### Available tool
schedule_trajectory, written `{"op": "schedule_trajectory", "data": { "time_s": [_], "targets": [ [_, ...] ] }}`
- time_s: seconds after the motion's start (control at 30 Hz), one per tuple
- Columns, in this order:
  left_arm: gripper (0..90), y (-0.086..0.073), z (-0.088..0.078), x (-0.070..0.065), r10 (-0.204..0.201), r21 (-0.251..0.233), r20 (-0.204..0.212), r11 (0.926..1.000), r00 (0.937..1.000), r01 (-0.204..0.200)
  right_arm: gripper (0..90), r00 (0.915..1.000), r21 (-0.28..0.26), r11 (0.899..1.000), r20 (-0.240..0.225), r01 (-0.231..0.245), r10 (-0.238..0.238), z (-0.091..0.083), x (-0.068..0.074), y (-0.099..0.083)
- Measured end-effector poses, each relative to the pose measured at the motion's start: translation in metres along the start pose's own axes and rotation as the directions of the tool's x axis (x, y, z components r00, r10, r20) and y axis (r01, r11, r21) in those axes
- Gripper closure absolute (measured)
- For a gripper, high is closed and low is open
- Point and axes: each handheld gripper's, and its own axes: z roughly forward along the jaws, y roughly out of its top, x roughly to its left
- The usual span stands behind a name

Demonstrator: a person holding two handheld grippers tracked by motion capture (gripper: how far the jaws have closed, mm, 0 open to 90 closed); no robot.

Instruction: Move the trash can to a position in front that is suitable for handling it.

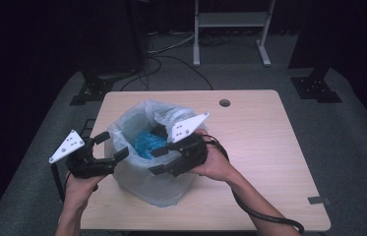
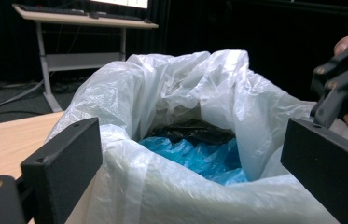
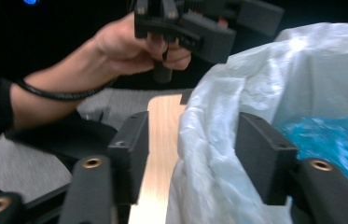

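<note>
A white, see-through plastic bag [image 1: 137, 179] stands open on the wooden table [image 1: 264, 147]. Crumpled blue plastic [image 1: 147, 142] lies inside it with some black material behind. My left gripper [image 1: 111, 146] is open at the bag's left rim; in the left gripper view the bag [image 2: 185, 84] and the blue plastic [image 2: 199, 156] sit between its wide jaws. My right gripper [image 1: 157, 161] is open at the near right rim. In the right gripper view the bag's wall [image 3: 209, 154] hangs between the jaws, one jaw inside and one outside, and the outside jaw stands clear of it.
A round cable hole [image 1: 225, 103] is in the table's far side. A grey tape strip [image 1: 319, 200] lies near the front right corner. Beyond the table are a white desk frame [image 1: 230, 19], floor cables [image 1: 171, 59] and black stand bases [image 1: 316, 88].
</note>
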Motion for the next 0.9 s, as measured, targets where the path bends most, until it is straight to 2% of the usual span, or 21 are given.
{"op": "schedule_trajectory", "data": {
  "time_s": [0.07,0.1,0.13,0.17,0.2,0.23,0.27,0.37,0.43,0.5,0.53,0.57,0.6,0.63,0.67,0.77,0.83,0.9],
  "targets": [
    [4.4,0.001,0.003,0.003,-0.007,0.012,-0.012,0.9999,0.9999,0.007,38.4,0.9989,-0.036,0.999,0.034,-0.031,0.032,-0.011,-0.004,-0.003],
    [4.5,0.001,0.003,0.003,-0.007,0.012,-0.012,0.9999,0.9999,0.007,38.4,0.9989,-0.036,0.999,0.034,-0.031,0.032,-0.011,-0.004,-0.003],
    [4.7,0.003,0.007,0.007,-0.009,0.021,-0.024,0.9997,0.9997,0.009,36.3,0.9958,-0.059,0.997,0.075,-0.049,0.054,-0.022,-0.008,-0.006],
    [5.1,0.003,0.007,0.007,-0.009,0.021,-0.024,0.9997,0.9997,0.009,36.3,0.9958,-0.059,0.997,0.075,-0.049,0.054,-0.022,-0.008,-0.006],
    [5.1,0.005,0.01,0.011,-0.009,0.033,-0.039,0.9994,0.9992,0.01,33.6,0.9899,-0.086,0.994,0.115,-0.073,0.083,-0.031,-0.011,-0.008],
    [5.2,0.005,0.01,0.011,-0.009,0.033,-0.039,0.9994,0.9992,0.01,33.6,0.9899,-0.086,0.994,0.115,-0.073,0.083,-0.031,-0.011,-0.008],
    [5.2,0.007,0.013,0.015,-0.014,0.04,-0.052,0.9991,0.9986,0.016,33.1,0.9835,-0.106,0.99,0.145,-0.093,0.108,-0.039,-0.015,-0.011],
    [6.2,0.01,0.015,0.021,-0.02,0.051,-0.066,0.9984,0.9976,0.023,31.8,0.9721,-0.128,0.985,0.191,-0.113,0.136,-0.05,-0.02,-0.014],
    [6.5,0.01,0.016,0.024,-0.027,0.057,-0.068,0.9979,0.9973,0.031,30.7,0.9604,-0.147,0.98,0.225,-0.133,0.164,-0.057,-0.025,-0.017],
    [6.5,0.011,0.019,0.03,-0.039,0.083,-0.077,0.9955,0.9963,0.046,29.4,0.9491,-0.161,0.976,0.253,-0.149,0.187,-0.063,-0.029,-0.018],
    [7.5,0.011,0.019,0.032,-0.04,0.09,-0.074,0.9948,0.9965,0.047,28.9,0.9403,-0.172,0.972,0.275,-0.158,0.201,-0.067,-0.032,-0.02],
    [9.8,0.011,0.02,0.034,-0.047,0.097,-0.068,0.9938,0.9966,0.053,28.8,0.9352,-0.181,0.97,0.285,-0.163,0.21,-0.069,-0.034,-0.021],
    [11.0,0.01,0.021,0.036,-0.047,0.103,-0.067,0.9932,0.9966,0.054,28.5,0.9244,-0.193,0.964,0.301,-0.181,0.234,-0.073,-0.037,-0.022],
    [11.3,0.01,0.021,0.036,-0.047,0.103,-0.067,0.9932,0.9966,0.054,28.5,0.9244,-0.193,0.964,0.301,-0.181,0.234,-0.073,-0.037,-0.022],
    [12.7,0.009,0.022,0.038,-0.066,0.111,-0.064,0.9912,0.9958,0.073,28.0,0.9057,-0.212,0.956,0.33,-0.204,0.267,-0.078,-0.043,-0.025],
    [15.8,0.009,0.024,0.04,-0.063,0.129,-0.071,0.989,0.9955,0.072,26.3,0.8863,-0.224,0.947,0.353,-0.231,0.3,-0.081,-0.05,-0.028],
    [22.4,0.009,0.025,0.04,-0.059,0.132,-0.067,0.989,0.996,0.068,26.3,0.8709,-0.23,0.941,0.373,-0.248,0.321,-0.083,-0.056,-0.03],
    [27.4,0.01,0.025,0.04,-0.049,0.137,-0.076,0.9888,0.9959,0.059,26.3,0.8627,-0.238,0.936,0.379,-0.259,0.335,-0.083,-0.06,-0.032]
  ]
}}
